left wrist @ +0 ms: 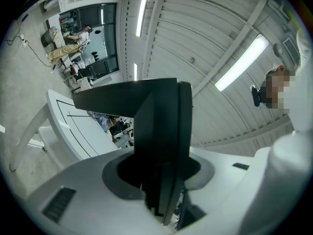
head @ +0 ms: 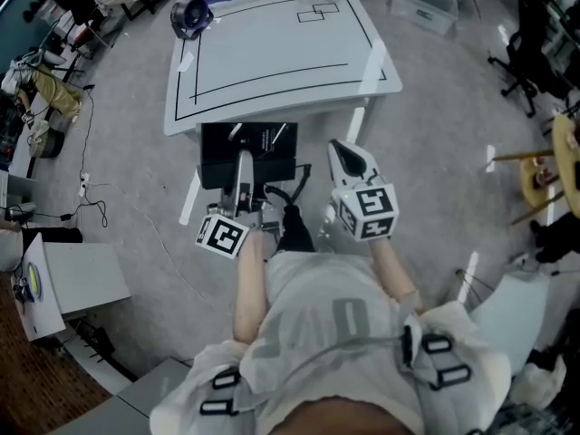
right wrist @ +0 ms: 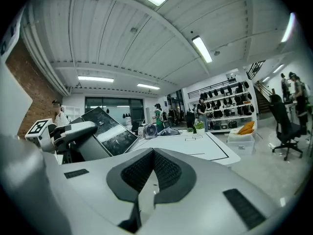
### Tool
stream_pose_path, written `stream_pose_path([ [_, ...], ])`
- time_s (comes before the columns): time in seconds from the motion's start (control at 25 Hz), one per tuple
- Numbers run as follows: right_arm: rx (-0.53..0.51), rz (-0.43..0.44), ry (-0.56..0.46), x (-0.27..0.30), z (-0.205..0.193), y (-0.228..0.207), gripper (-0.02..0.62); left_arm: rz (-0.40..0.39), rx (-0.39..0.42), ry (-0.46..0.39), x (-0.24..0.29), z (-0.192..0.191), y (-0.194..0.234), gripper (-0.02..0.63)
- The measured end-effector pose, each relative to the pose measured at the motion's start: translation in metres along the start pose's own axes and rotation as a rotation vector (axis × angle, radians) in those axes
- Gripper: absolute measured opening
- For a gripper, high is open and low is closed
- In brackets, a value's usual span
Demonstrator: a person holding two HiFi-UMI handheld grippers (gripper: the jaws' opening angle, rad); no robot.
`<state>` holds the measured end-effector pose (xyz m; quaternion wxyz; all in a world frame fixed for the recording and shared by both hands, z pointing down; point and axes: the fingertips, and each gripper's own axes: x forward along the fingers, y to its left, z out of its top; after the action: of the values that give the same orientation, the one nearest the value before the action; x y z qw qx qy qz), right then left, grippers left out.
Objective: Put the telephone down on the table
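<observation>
Right gripper [right wrist: 152,166]: jaws pressed together, nothing in them, idle at my side. Left gripper [head: 243,176]: clamped on 1 edge of the telephone [head: 249,152], a black slab held tilted in the air, just short of the table [head: 272,57].

My plan: carry it forward past the near edge, level it, lower until it rests, and only then release.

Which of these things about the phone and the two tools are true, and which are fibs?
1. The left tool grips the black telephone. True.
2. The telephone lies on the white table. False: it is held in the air, in front of the table's near edge.
3. The right tool carries a cup. False: it holds nothing, and its jaws are together.
4. Black lines are drawn on the table. True.
</observation>
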<state>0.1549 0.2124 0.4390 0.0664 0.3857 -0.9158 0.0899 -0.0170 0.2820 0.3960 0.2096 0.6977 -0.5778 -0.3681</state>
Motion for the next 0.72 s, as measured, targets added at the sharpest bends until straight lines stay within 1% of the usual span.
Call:
stream_pose_path([
  [0.08,0.003,-0.003,-0.003,0.016,0.004,-0.005,0.008,-0.013,-0.005,0.0,0.017,0.005,0.007,0.164],
  [0.24,-0.011,0.002,0.009,0.057,0.009,-0.012,0.008,0.004,-0.022,0.009,0.051,0.013,0.038,0.164],
  [0.36,-0.016,0.002,0.017,0.094,0.021,-0.019,0.008,0.011,-0.036,0.019,0.082,0.024,0.061,0.164],
  [0.56,-0.024,-0.01,0.011,0.163,0.053,-0.03,0.008,-0.023,-0.049,0.026,0.141,0.056,0.093,0.164],
  [0.72,-0.068,0.018,0.01,0.227,0.073,-0.032,0.008,-0.052,-0.064,0.042,0.195,0.081,0.126,0.164],
])
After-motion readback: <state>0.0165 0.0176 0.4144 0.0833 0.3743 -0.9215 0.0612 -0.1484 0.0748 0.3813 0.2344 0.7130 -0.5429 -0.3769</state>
